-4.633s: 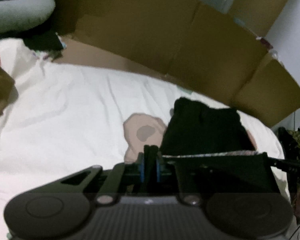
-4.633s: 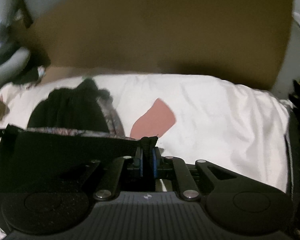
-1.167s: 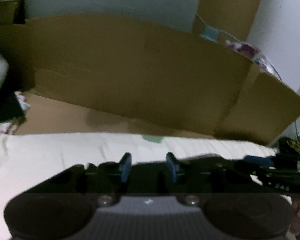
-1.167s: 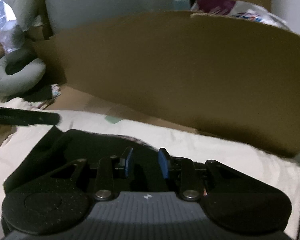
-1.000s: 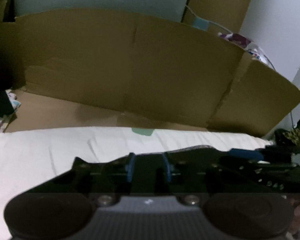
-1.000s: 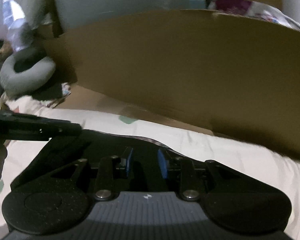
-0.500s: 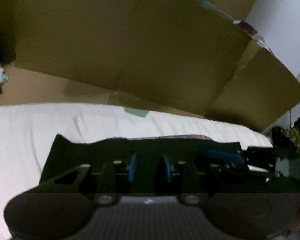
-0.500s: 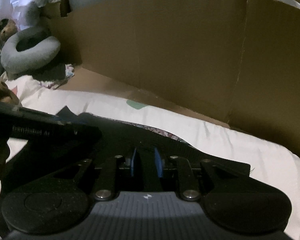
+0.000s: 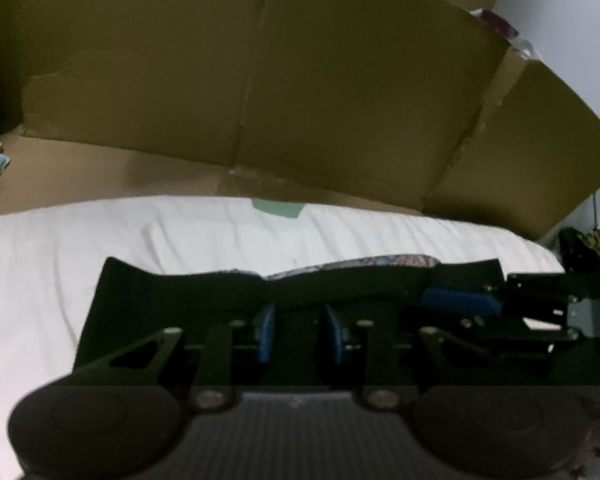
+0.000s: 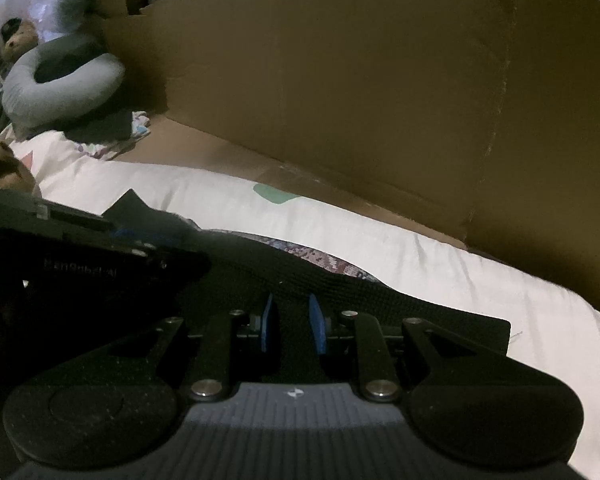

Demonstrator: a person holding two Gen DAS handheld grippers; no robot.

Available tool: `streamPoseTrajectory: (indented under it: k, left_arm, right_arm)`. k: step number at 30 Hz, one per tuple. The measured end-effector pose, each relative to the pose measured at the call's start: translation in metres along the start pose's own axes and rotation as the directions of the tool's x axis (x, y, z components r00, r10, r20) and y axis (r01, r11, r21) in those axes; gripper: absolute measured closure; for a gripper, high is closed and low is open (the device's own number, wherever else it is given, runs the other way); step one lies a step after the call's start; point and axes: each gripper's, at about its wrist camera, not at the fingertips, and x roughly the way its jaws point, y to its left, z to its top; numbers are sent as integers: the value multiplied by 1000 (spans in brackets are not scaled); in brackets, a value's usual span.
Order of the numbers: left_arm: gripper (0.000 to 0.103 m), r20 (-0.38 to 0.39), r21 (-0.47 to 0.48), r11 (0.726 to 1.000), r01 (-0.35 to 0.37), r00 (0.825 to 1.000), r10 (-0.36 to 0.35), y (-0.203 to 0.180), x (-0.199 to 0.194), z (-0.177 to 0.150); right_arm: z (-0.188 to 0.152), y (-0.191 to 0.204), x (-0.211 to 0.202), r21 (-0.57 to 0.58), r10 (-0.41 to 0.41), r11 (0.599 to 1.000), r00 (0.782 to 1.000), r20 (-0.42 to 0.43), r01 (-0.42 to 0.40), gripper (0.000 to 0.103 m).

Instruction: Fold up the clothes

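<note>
We've got the black garment point(image 9: 188, 292) lying flat on the white bedsheet point(image 9: 40, 264), patterned lining peeking out along its far edge. Our left gripper point(image 9: 300, 334) sits low over it, blue pads spread apart with nothing between them. Same deal with our right gripper point(image 10: 291, 328), jaws parted over the cloth. A cardboard wall point(image 10: 340, 80) stands behind the bed, with a grey neck pillow point(image 10: 60, 84) off left.

both tools released black garment point(image 9: 188, 292); now lying flat on sheet point(image 9: 60, 248).
</note>
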Motion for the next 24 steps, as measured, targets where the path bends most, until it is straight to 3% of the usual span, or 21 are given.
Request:
streamPoseTrajectory:
  k: [7,9,12,15,19,24]
  left_arm:
    - [71,-43,-57,998,-11,999,8,-2,-9,10]
    - [60,-51,-70,997,-29,998,25,-6,-19,12]
    - [45,-19,-11,999,-36,999,36,-20,-38,7]
    - [45,-2,78,997,-15,1000,15,-35,-50,-2]
    - [43,-29,143,989,-50,998,54,-39,-38,-16]
    - [36,-12,122,985,-119,993,122,-22,-30,-16]
  right_arm:
    - [3,-1,-28,16,-10,1000,999,48,9,74]
    - [-1,-2,-38,20,-5,1000,998,57,4,73]
    - [-10,1,-49,11,2,1000,998,67,-3,67]
    - [-20,4,-47,-7,1,1000,999,42,0,63]
    - [-25,6,-43,-17,-7,1000,1000,29,8,59]
    - [-27,5,-41,-16,-22,1000,999,37,22,56]
